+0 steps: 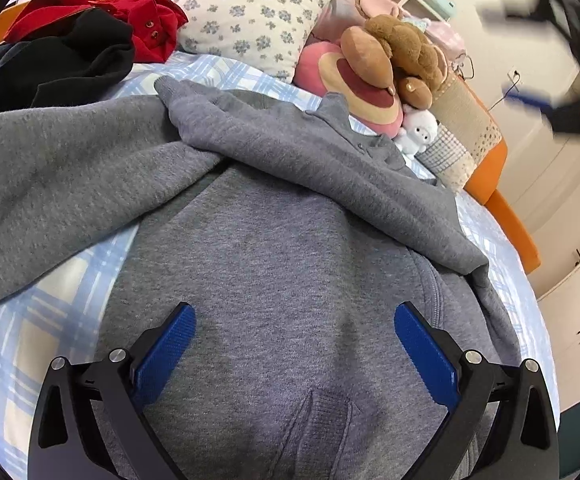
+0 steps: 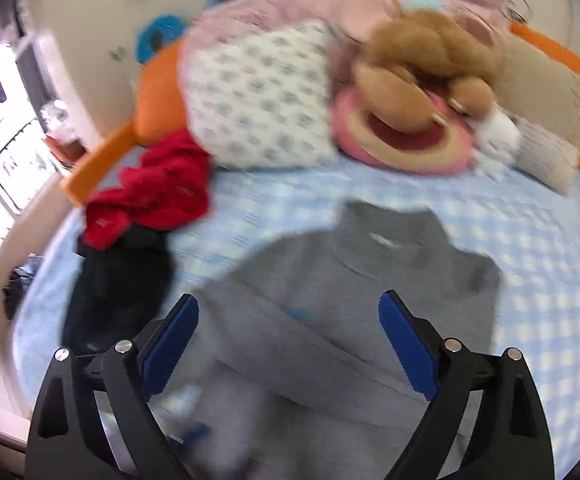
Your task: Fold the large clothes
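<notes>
On the checked bedsheet [image 1: 30, 320], the grey sweatshirt [image 1: 282, 264] is lying half folded below the floral pillow [image 1: 250, 20], both the left gripper [image 1: 295, 344] and right gripper [image 2: 289, 344] are hanging apart and empty, and the loosely draped sleeve [image 1: 322, 160] is likely slipping open unless pressed.

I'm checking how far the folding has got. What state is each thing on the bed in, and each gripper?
Grey sweater: spread on the bed, one sleeve folded across the body.
Left gripper: open, over the sweater's hem, holding nothing.
Right gripper: open, nothing between its fingers.
Red garment: crumpled, unfolded.
Black garment: crumpled, unfolded, beside the red one.
Floral pillow: propped at the head of the bed.
</notes>
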Demonstrator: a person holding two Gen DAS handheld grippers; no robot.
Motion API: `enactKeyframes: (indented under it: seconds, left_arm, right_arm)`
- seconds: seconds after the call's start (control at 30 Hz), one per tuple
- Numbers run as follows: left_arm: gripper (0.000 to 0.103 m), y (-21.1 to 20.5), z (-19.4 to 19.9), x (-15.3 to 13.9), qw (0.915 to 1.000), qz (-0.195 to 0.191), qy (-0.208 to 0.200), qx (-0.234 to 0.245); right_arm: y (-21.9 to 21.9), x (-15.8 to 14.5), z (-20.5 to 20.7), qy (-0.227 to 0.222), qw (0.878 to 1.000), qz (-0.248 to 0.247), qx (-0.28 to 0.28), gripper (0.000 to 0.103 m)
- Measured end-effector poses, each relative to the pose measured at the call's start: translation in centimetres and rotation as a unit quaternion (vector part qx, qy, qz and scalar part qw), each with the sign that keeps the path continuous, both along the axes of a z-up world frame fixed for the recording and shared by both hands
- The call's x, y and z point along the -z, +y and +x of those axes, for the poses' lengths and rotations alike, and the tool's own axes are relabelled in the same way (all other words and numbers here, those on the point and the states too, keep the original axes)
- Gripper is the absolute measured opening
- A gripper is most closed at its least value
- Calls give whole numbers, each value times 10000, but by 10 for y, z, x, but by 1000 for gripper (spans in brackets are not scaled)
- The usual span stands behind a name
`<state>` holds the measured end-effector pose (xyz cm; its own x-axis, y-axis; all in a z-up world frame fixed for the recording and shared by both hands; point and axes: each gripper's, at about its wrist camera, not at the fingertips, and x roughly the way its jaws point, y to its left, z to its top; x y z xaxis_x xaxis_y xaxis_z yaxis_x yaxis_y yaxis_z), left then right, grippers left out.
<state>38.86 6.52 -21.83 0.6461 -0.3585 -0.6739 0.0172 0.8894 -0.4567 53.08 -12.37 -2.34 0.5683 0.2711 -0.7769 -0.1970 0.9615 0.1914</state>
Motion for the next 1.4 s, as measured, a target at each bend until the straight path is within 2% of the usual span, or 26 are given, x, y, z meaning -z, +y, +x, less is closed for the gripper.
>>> enactKeyframes:
  seconds: [0.07, 0.17, 0.2, 0.3, 0.43, 0.5, 0.53, 0.6, 0.63, 0.67, 0.73, 0.77, 0.87, 0.97, 1.0, 1.07, 1.13, 1.2, 1.33, 1.4]
  left_arm:
    - [101, 3, 10, -9, 9998, -127, 116, 63]
    - [101, 12, 34, -36, 9999, -98, 56, -26]
    - [101, 15, 53, -50, 9999, 36, 43, -107]
    - [101, 22, 99, -66, 9989, 347, 199, -251]
    - [101, 32, 165, -56, 9932, 549, 873, -538]
    - [101, 34, 179, -43, 9891, 688, 1155, -596]
    - [101, 32, 185, -33, 9853, 886, 1322, -619]
    - [101, 28, 191, -18, 9778, 1323, 1495, -635]
    - [101, 23, 192, -10, 9721, 1666, 1519, -641]
    - [101, 22, 191, -5, 9718, 1735, 1487, -582]
    - [100, 18, 187, -3, 9734, 1765, 1331, -595]
    - [96, 17, 185, -6, 9747, 1772, 1217, -616]
    - [65, 13, 183, -18, 9763, 1791, 1032, -647]
    - [50, 16, 178, -42, 9839, 1439, 811, -678]
    - [44, 16, 173, -54, 9872, 1317, 600, -665]
    - [41, 14, 166, -66, 9900, 1242, 343, -572]
    - [38, 6, 160, -71, 9894, 1361, 296, -410]
    - [38, 3, 154, -66, 9890, 1411, 325, -307]
    - [38, 12, 149, -35, 9863, 1436, 745, -317]
    - [49, 21, 145, -25, 9873, 1274, 891, -321]
  right_arm:
    - [-44, 27, 0, 275, 9991, -218, 253, 70]
    - [-86, 60, 2, 560, 9955, -563, 519, 69]
    - [-100, 74, 2, 688, 9935, -676, 602, 69]
    - [-129, 107, 1, 978, 9901, -654, 763, 69]
    - [-142, 129, 14, 1157, 9887, -352, 883, 69]
    - [-135, 139, 27, 1280, 9880, -273, 820, 63]
    - [-130, 145, 33, 1335, 9873, -351, 784, 58]
    - [-122, 157, 42, 1422, 9849, -641, 756, 41]
    - [-119, 160, 44, 1400, 9844, -741, 771, 27]
    - [-118, 162, 42, 1260, 9860, -749, 795, 20]
    - [-120, 162, 38, 1101, 9884, -612, 850, 12]
    - [-124, 161, 36, 1065, 9890, -524, 882, 10]
    - [-139, 148, 31, 906, 9904, -276, 1010, 8]
    - [-160, 119, 25, 505, 9904, -242, 1263, 3]
    - [-167, 113, 28, 450, 9901, -216, 1308, 3]
    - [-189, 103, 26, 420, 9882, -253, 1451, 3]
    - [-206, 103, 24, 414, 9852, -425, 1605, 3]
    - [-220, 110, 20, 517, 9843, -247, 1672, 3]
    - [-217, 143, 19, 903, 9827, -285, 1589, 4]
    - [-208, 141, 14, 801, 9818, -432, 1668, 6]
